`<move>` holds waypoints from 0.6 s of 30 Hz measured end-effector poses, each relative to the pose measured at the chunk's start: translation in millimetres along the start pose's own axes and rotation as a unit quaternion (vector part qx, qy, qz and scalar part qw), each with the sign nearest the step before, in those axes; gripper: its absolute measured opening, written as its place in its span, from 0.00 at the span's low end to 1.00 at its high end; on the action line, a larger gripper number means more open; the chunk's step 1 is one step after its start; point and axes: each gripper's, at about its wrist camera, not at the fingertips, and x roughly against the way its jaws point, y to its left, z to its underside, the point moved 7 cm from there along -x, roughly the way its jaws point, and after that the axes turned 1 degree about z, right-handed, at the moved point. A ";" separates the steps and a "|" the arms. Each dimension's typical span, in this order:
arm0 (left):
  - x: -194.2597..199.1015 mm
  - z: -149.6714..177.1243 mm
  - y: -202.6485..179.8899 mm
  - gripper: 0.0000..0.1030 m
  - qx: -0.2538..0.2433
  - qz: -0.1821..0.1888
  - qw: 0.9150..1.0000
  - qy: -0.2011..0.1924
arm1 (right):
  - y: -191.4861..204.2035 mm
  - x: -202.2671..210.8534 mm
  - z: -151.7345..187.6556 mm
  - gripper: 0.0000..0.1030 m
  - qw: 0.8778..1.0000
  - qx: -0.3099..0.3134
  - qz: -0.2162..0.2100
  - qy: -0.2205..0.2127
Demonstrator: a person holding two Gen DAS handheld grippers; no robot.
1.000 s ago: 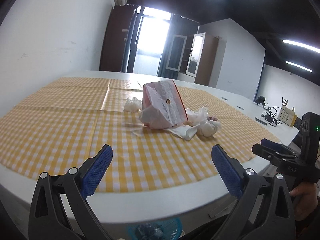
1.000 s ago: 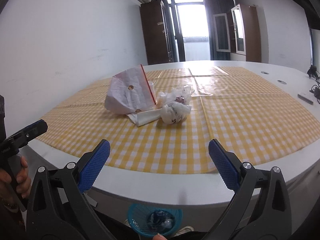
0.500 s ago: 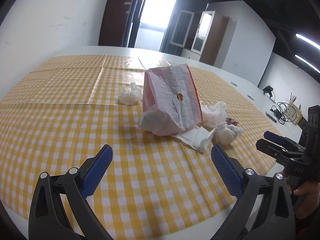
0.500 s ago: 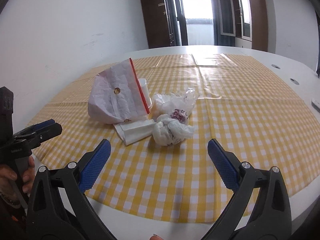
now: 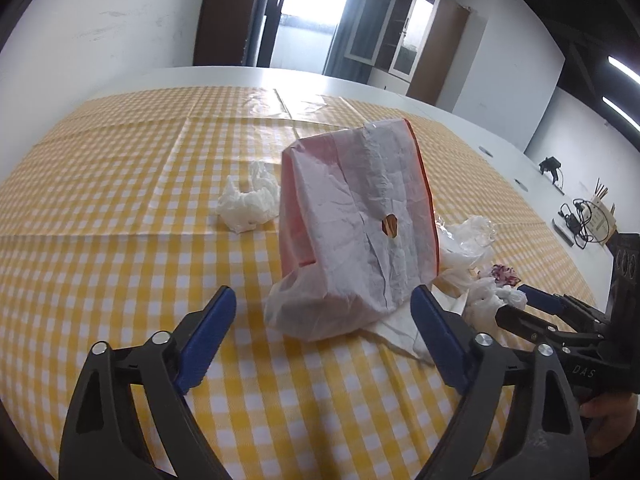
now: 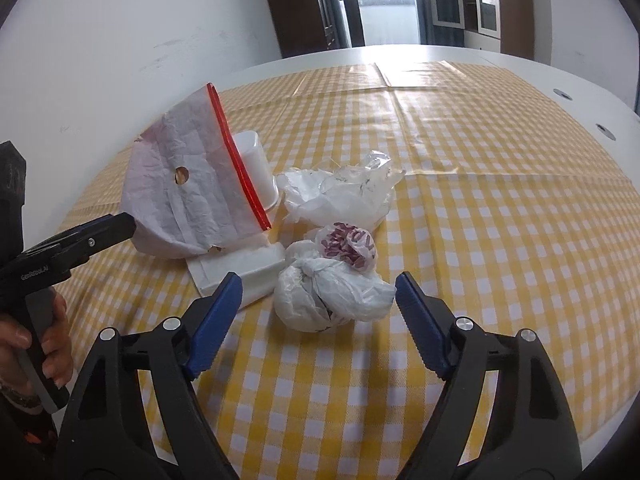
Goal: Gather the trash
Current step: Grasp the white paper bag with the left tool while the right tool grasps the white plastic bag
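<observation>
Up close on the yellow checked tablecloth [image 5: 120, 240], the left gripper [image 5: 323, 334], jaws wide but just narrowing, frames a crumpled red-striped bag [image 5: 352, 240] untouched. Only its view shows the tissue wad [image 5: 248, 200] behind. The right gripper [image 6: 318, 312], likewise closing and empty, brackets a knotted plastic bag [image 6: 328, 292]; only its view reveals the white cup [image 6: 256, 168].

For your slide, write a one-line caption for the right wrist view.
Right gripper with open jaws nears a knotted plastic bag beside a zip bag on the checked tablecloth.
</observation>
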 end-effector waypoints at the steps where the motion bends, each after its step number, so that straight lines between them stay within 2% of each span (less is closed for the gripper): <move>1: -4.0 -0.7 -2.6 0.65 -0.010 0.002 1.000 0.004 | -0.1 -2.1 0.5 0.68 1.000 0.000 0.000 0.004; 2: -7.3 -1.1 -6.3 0.55 -0.023 0.003 1.000 0.007 | 0.0 -4.6 0.5 0.63 1.000 0.001 -0.001 0.008; 3: -9.2 -1.1 -8.8 0.40 -0.031 0.003 1.000 0.007 | 0.1 -5.6 1.4 0.57 1.000 -0.001 -0.003 0.010; 6: -13.0 -0.2 -7.2 0.30 -0.030 -0.004 1.000 0.008 | -1.2 -10.1 4.2 0.48 1.000 -0.008 -0.014 0.019; 10: -5.6 3.8 -5.1 0.23 -0.017 -0.001 1.000 -0.009 | 0.3 -8.9 6.4 0.44 1.000 -0.003 -0.017 0.015; 18: 42.5 11.3 11.0 0.19 0.039 -0.010 0.997 -0.073 | 5.4 16.1 19.0 0.43 0.999 0.001 -0.030 -0.012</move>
